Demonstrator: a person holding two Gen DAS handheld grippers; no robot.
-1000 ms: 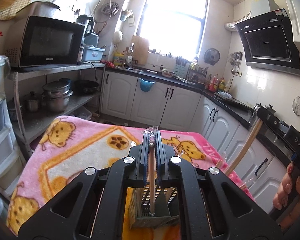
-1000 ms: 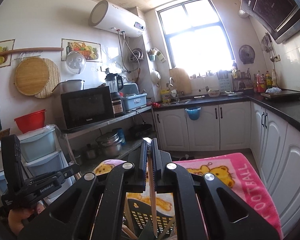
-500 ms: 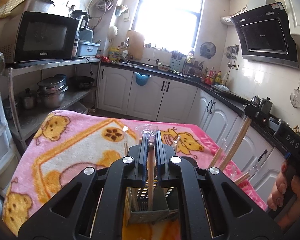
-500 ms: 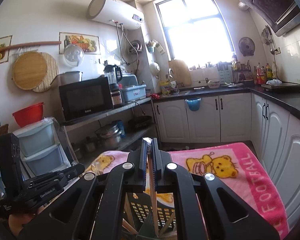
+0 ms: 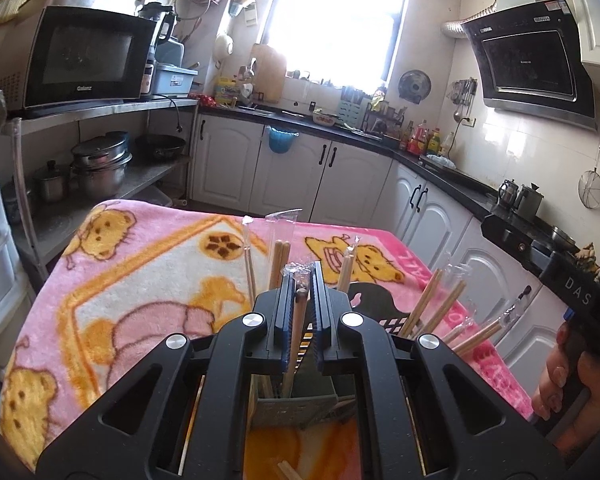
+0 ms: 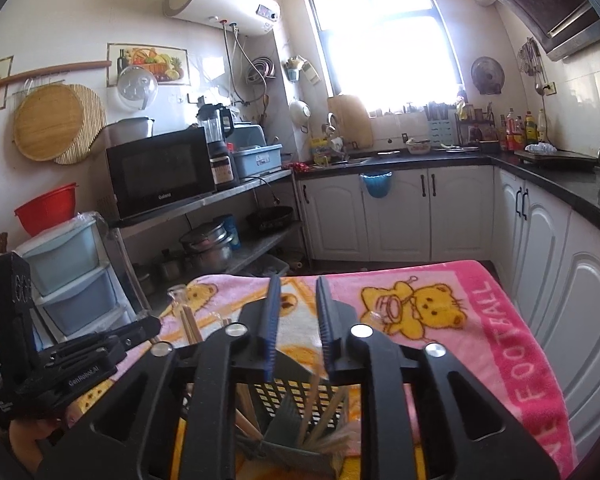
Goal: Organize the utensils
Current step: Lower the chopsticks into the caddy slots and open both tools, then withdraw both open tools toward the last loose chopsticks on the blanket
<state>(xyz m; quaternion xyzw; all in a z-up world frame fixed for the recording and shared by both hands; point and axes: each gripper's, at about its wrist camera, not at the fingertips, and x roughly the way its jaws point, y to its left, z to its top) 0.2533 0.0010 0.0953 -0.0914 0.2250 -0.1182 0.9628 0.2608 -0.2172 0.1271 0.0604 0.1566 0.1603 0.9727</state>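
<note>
The utensil holder (image 6: pixel 300 412) stood nearest, directly below both grippers, on the pink blanket (image 5: pixel 148 280). The left gripper (image 5: pixel 300 296) gripped one wrapped chopstick (image 5: pixel 294 340), its lower end inside the holder. The right gripper (image 6: pixel 296 320) had just been opening; its jaws stood narrowly apart, nothing between them. Beyond, more chopsticks (image 5: pixel 431 308) leaned in the holder.

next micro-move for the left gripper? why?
Probably open the left gripper: it is shut on a chopstick whose lower end is already inside the utensil basket. The right gripper, jaws just opened, holds nothing.
</note>
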